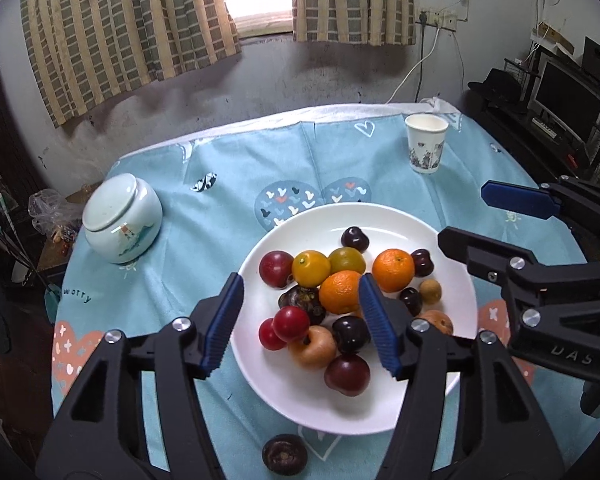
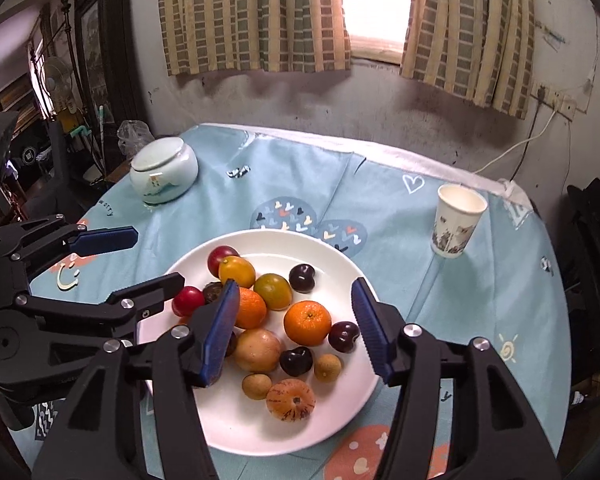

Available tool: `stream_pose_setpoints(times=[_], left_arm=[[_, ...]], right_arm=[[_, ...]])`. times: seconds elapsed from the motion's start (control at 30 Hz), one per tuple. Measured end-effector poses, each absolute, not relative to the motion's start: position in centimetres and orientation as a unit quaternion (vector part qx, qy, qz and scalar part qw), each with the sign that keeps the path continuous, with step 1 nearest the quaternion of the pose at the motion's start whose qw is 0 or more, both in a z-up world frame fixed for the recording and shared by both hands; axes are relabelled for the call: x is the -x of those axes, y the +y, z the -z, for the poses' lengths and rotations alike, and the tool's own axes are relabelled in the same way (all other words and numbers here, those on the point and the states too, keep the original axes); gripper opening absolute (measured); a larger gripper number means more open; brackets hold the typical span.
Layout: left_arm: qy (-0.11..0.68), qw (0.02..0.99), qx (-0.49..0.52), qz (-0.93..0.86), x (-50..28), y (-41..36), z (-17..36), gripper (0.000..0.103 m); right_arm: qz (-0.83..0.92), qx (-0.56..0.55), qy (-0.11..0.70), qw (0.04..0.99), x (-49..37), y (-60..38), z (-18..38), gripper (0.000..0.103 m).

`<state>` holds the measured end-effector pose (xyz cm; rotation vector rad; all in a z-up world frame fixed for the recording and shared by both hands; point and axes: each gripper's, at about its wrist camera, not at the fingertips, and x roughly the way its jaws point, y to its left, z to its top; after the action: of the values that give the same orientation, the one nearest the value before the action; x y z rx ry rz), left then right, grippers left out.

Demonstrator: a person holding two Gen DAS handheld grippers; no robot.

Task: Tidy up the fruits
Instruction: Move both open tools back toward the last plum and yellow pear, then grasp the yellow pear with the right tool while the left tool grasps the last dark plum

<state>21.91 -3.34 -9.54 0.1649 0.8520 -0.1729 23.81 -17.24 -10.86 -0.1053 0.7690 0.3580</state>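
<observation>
A white plate [image 1: 380, 412] [image 2: 236, 428] on the blue tablecloth holds several fruits: oranges [image 1: 393, 270] [image 2: 307, 323], a yellow citrus [image 1: 310, 268], red plums [image 1: 276, 269], dark cherries [image 1: 355, 239] and small brown longans [image 2: 327, 367]. A dark mangosteen [image 1: 283, 454] lies on the cloth in front of the plate. My left gripper [image 1: 300, 324] is open above the plate's near side, empty. My right gripper [image 2: 296, 332] is open above the plate, empty. Each gripper shows in the other's view: the right [image 1: 466, 220] and the left [image 2: 156, 258].
A pale ceramic lidded jar [image 1: 122, 220] [image 2: 164, 170] stands at the table's left. A paper cup [image 1: 425, 143] [image 2: 457, 220] stands at the far right. The wall with curtains is behind the table. A desk with a monitor [image 1: 568, 96] is to the right.
</observation>
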Motion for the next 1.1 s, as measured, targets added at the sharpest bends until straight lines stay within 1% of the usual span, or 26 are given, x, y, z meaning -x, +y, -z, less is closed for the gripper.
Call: stream_pose_setpoints(times=[0.07,0.13,0.27,0.37,0.43,0.5,0.67,0.77,0.93,1.1], left_arm=[[0.403,0.908,-0.080,0.083,-20.9,-3.3,8.4,0.063],[0.391,0.913,-0.081,0.080,-19.6,-3.2,7.2,0.076],[0.375,0.920,-0.085,0.081,-16.5,-2.7,5.7,0.076],[0.377,0.919,-0.081,0.076,-13.5,-1.5,6.0,0.076],[0.387,0.916,-0.074,0.075,-11.6,-0.6,6.8,0.078],[0.404,0.909,-0.069,0.069,-9.4,0.5,8.3,0.084],[0.470,0.879,-0.060,0.056,-5.2,2.6,13.5,0.084],[0.508,0.859,-0.045,0.047,-3.5,3.9,16.1,0.084],[0.534,0.844,-0.029,0.023,-1.5,6.0,18.1,0.084],[0.532,0.847,-0.016,0.009,-1.6,6.8,17.7,0.085]], right_arm=[[-0.175,0.051,0.364,0.913,-22.7,-17.3,9.8,0.059],[-0.174,0.053,0.355,0.917,-21.4,-17.5,8.7,0.059],[-0.169,0.057,0.345,0.921,-17.9,-18.2,7.5,0.060],[-0.161,0.054,0.351,0.921,-15.0,-19.1,7.8,0.060],[-0.155,0.047,0.362,0.918,-12.8,-20.0,8.8,0.060],[-0.150,0.044,0.380,0.912,-10.7,-20.8,10.4,0.060],[-0.119,0.045,0.463,0.877,-6.5,-22.6,17.4,0.060],[-0.103,0.039,0.491,0.864,-5.8,-22.9,20.2,0.060],[-0.100,0.028,0.503,0.858,-6.8,-22.7,22.0,0.060],[-0.106,0.025,0.513,0.852,-8.4,-21.8,23.0,0.060]])
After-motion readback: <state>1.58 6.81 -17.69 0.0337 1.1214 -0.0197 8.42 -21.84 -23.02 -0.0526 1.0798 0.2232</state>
